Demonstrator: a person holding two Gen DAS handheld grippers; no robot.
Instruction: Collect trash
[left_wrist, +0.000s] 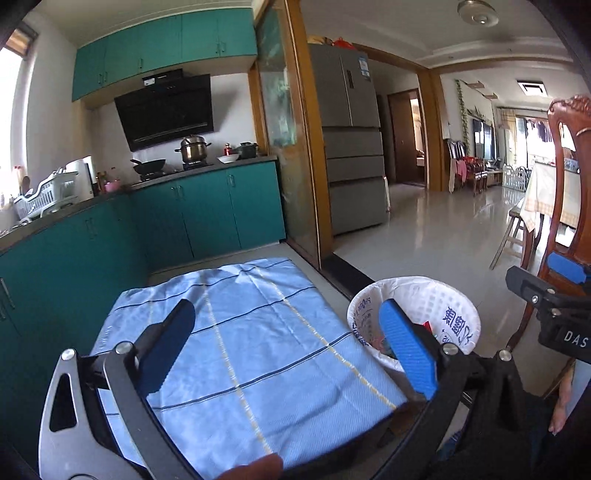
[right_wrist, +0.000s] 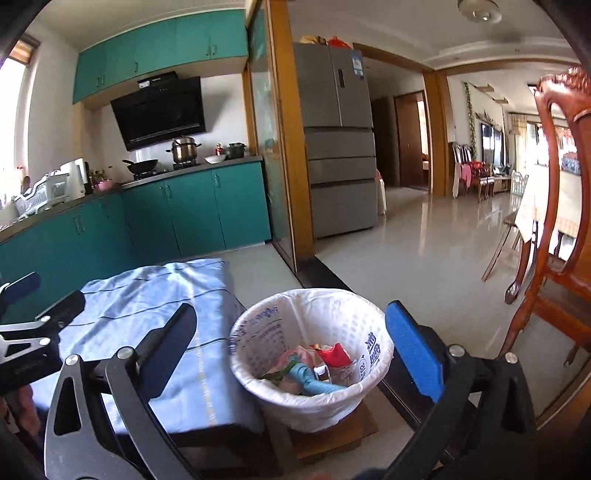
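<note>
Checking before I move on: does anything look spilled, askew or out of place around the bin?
Nothing stands out. The trash lies inside the lined bin, which stands upright beside the blue cloth; no litter shows on the cloth.

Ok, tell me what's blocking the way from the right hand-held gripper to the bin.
Nothing visible. The right hand-held gripper stands open and empty, the lined trash bin sits directly ahead, mouth uncovered, trash inside.

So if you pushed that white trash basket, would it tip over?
Probably it would slide or tip easily: the white trash basket looks like light plastic, holding only a few wrappers. It stands on a small wooden stand, so a hard push might knock it off.
</note>
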